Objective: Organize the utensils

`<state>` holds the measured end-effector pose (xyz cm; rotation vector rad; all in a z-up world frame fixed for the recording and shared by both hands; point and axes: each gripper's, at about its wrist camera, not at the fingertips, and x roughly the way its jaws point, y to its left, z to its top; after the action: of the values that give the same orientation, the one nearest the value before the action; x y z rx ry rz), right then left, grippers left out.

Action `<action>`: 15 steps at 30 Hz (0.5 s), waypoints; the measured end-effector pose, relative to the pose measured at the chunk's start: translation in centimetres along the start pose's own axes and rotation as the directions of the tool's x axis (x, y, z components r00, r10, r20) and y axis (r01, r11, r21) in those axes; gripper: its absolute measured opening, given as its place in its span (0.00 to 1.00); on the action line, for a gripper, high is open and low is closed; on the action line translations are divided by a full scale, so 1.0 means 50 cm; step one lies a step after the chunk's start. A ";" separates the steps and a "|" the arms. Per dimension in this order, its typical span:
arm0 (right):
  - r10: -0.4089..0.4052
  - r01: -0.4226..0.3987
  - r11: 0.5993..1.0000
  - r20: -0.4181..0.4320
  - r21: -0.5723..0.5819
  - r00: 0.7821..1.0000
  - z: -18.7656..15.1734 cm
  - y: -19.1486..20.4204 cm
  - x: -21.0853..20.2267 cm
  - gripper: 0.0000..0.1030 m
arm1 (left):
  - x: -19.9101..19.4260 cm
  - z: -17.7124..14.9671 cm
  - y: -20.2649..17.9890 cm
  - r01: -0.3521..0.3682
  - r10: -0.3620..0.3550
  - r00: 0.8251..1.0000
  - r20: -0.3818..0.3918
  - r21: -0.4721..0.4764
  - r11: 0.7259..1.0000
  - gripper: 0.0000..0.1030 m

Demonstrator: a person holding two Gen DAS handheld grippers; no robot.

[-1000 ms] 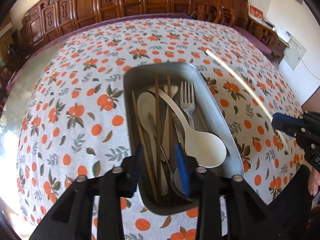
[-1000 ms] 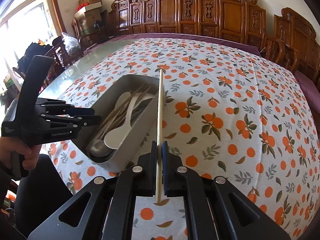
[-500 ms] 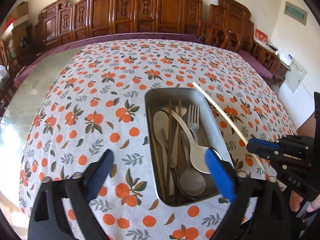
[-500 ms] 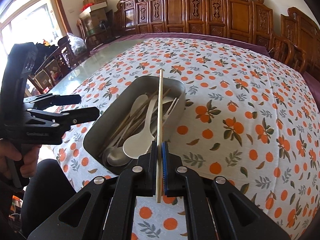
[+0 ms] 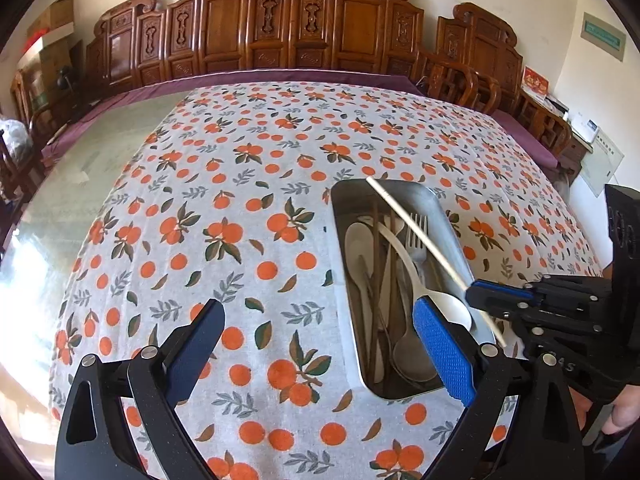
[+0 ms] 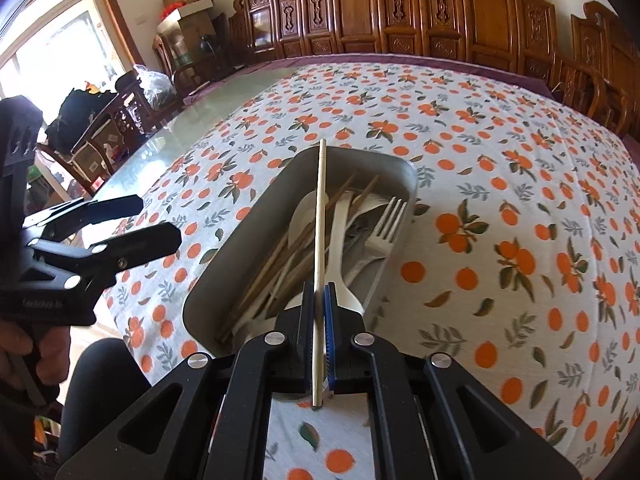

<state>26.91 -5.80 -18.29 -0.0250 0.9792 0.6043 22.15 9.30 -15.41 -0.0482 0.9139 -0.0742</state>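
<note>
Two fingers of the left gripper [image 5: 316, 344] now stand spread wide in the left wrist view, holding nothing; a second ago they were nearly together over the near end of the metal tray [image 5: 448, 216], deep among the utensils. They have since backed off toward the bare orange-print cloth on the worktop [image 5: 240, 184], so the tray sits to the right of them. This looks like a finished drop-off. In this view the right gripper [image 5: 474, 294] comes in from the right edge, carrying the pale chopstick [image 5: 416, 232] slantwise across the tray, its far tip over the tray's far rim. The spoons, dark chopsticks and fork [image 5: 416, 236] lie lengthwise below it.

The right wrist view shows what the first cannot: the right gripper's fingers [image 6: 308, 300] clenched flat on the pale chopstick [image 6: 320, 216], with a short tail of it poking out behind. A second ago the stick hung over the cloth beside the tray; now it runs along above the tray [image 6: 408, 176], lined up with the other utensils. I judge the release is next. The left gripper [image 6: 132, 220] shows here side-on at the left edge, open, with the person's hand [image 6: 24, 352] below it.
</note>
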 end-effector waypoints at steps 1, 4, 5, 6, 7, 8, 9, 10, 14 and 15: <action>-0.001 0.001 1.000 -0.007 0.007 1.000 0.002 0.004 0.009 0.06 | 0.000 -0.001 0.002 -0.001 0.001 1.000 0.000 -0.001 1.000 0.89; -0.004 0.004 1.000 -0.021 0.026 1.000 0.005 0.005 0.027 0.06 | -0.003 -0.003 0.005 -0.004 0.004 1.000 0.000 -0.002 1.000 0.89; -0.003 0.004 0.999 -0.024 0.033 1.000 0.006 0.006 0.034 0.06 | -0.004 -0.004 0.007 -0.005 0.005 1.000 0.001 -0.002 1.000 0.89; -0.003 0.004 0.999 -0.027 0.038 1.000 0.006 0.006 0.039 0.06 | -0.006 -0.004 0.007 -0.006 0.006 1.000 0.002 -0.003 1.000 0.89; -0.007 0.009 0.999 -0.031 0.044 0.999 0.007 0.006 0.044 0.06 | -0.006 -0.005 0.008 -0.006 0.006 1.000 0.002 -0.004 1.000 0.89; -0.011 0.013 0.999 -0.034 0.049 0.999 0.008 0.006 0.050 0.06 | -0.007 -0.005 0.010 -0.007 0.007 1.000 0.003 -0.007 1.000 0.89; -0.012 0.013 0.998 -0.037 0.055 0.999 0.009 0.006 0.054 0.06 | -0.007 -0.005 0.011 -0.007 0.007 1.000 0.003 -0.008 1.000 0.89; -0.009 0.011 0.998 -0.039 0.062 0.999 0.009 0.005 0.058 0.06 | -0.008 -0.005 0.013 -0.008 0.008 1.000 0.003 -0.010 1.000 0.89; 0.009 -0.008 0.998 -0.023 0.054 1.000 0.005 0.011 0.057 0.07 | -0.012 -0.007 0.016 -0.009 0.009 1.000 0.008 -0.014 1.000 0.89; 0.014 -0.013 0.998 -0.018 0.055 1.000 0.005 0.010 0.055 0.07 | -0.012 -0.006 0.016 -0.010 0.010 1.000 0.009 -0.015 1.000 0.89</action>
<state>28.00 -4.01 -20.19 0.0246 1.0135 0.5904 21.58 10.13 -15.18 -0.0577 0.9061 -0.0582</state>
